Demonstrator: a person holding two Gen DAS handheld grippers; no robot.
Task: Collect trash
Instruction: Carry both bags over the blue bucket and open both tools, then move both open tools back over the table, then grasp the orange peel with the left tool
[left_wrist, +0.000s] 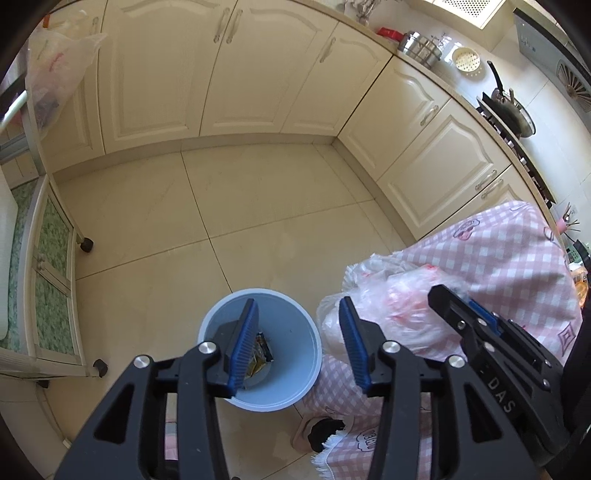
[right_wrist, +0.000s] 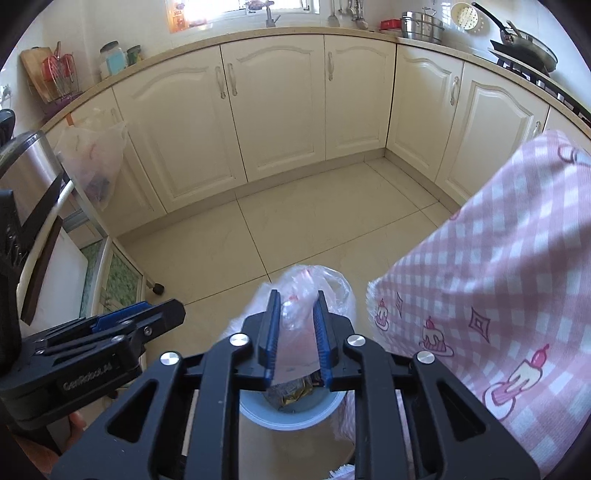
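Blue bin (left_wrist: 295, 391) on tiled floor (left_wrist: 229, 206)

— What can't you make out?
— The blue bin (right_wrist: 291, 415): the right tool (right_wrist: 297, 295) and the clear plastic bag (right_wrist: 306, 291) cover most of it.
— And the wrappers inside (left_wrist: 262, 354)?
— Too small to read. The pink checked cloth (left_wrist: 509, 266) runs off the right edge.

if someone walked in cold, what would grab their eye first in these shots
Probably the crumpled clear plastic bag between the right gripper's blue pads, held above the pale blue bin on the tiled floor. Next, the pink checked cloth filling the right side, and the left gripper open over the bin, with wrappers at its bottom.
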